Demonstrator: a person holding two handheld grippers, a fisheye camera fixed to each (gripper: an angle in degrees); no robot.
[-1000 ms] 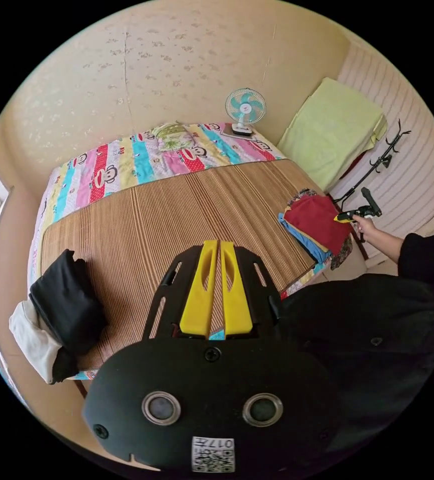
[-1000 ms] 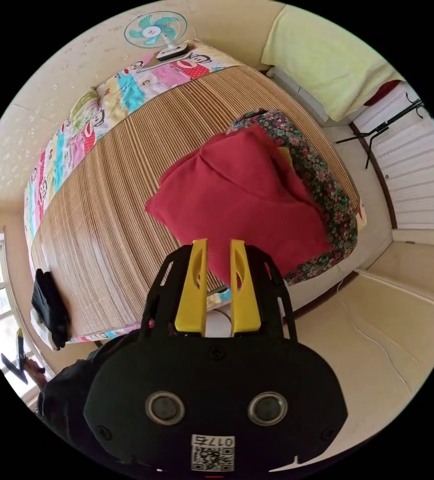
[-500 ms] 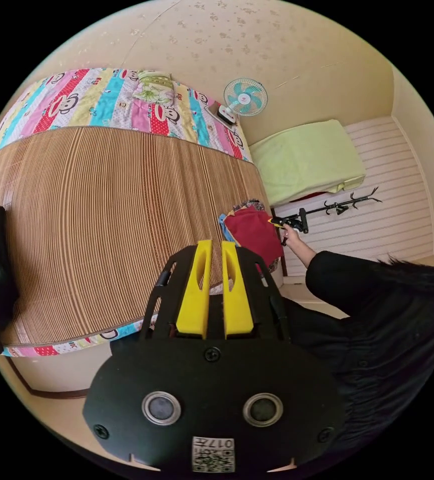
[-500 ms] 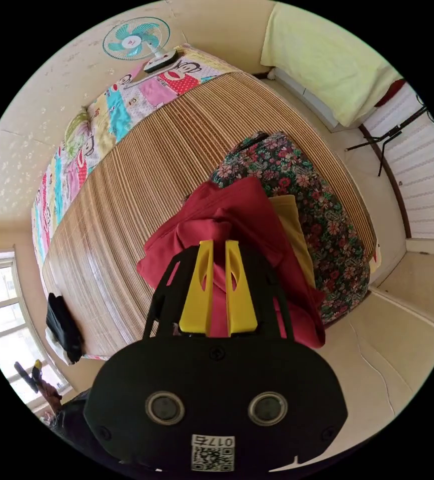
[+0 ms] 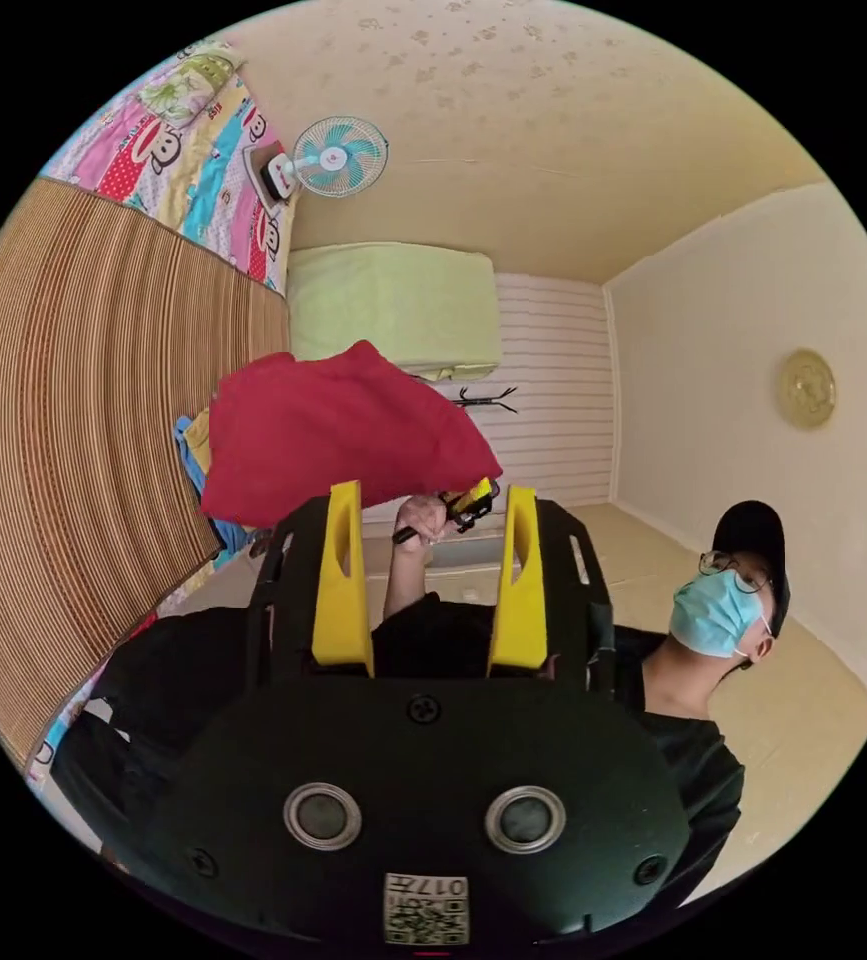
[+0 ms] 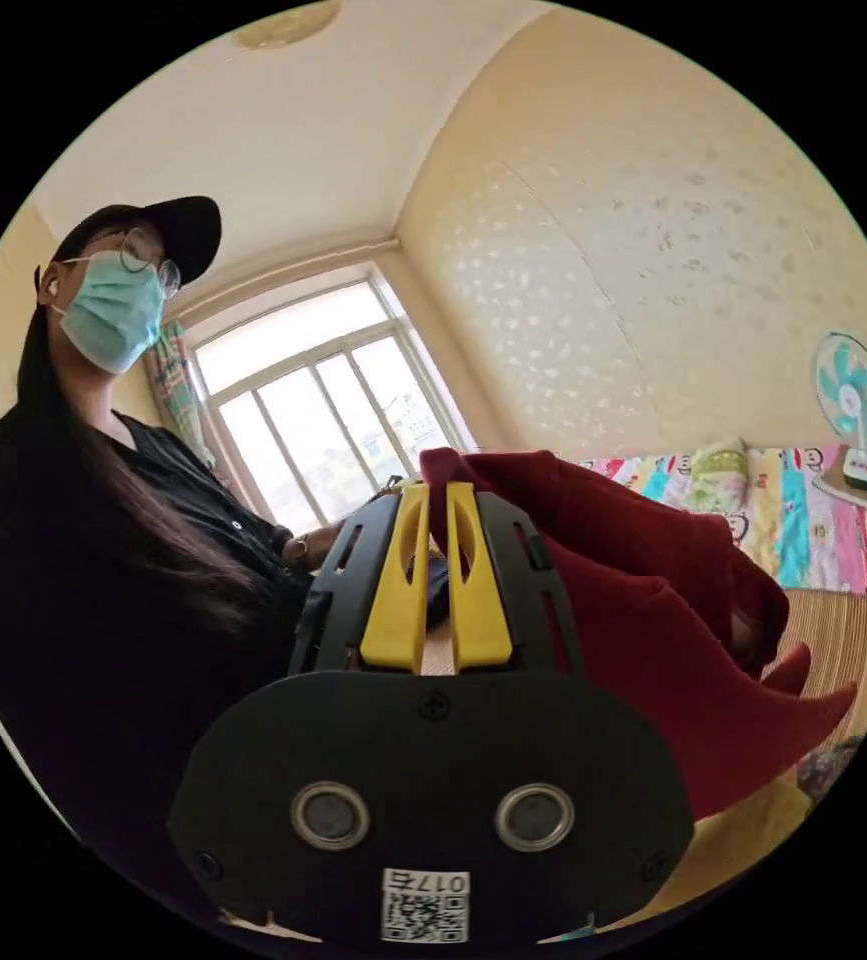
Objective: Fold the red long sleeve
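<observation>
Red long sleeve lifted off the bamboo mat

In the left gripper view we see the bamboo mat (image 5: 83, 420), then the red long sleeve (image 5: 333, 440) hanging in the air just beside its edge, over a pile of clothes (image 5: 193, 462). The left gripper (image 5: 431, 500) holds its 2 jaws wide apart, with nothing between them. In the right gripper view the right gripper (image 6: 434, 500) has its 2 jaws pressed together on a fold of the red long sleeve (image 6: 643, 610).
</observation>
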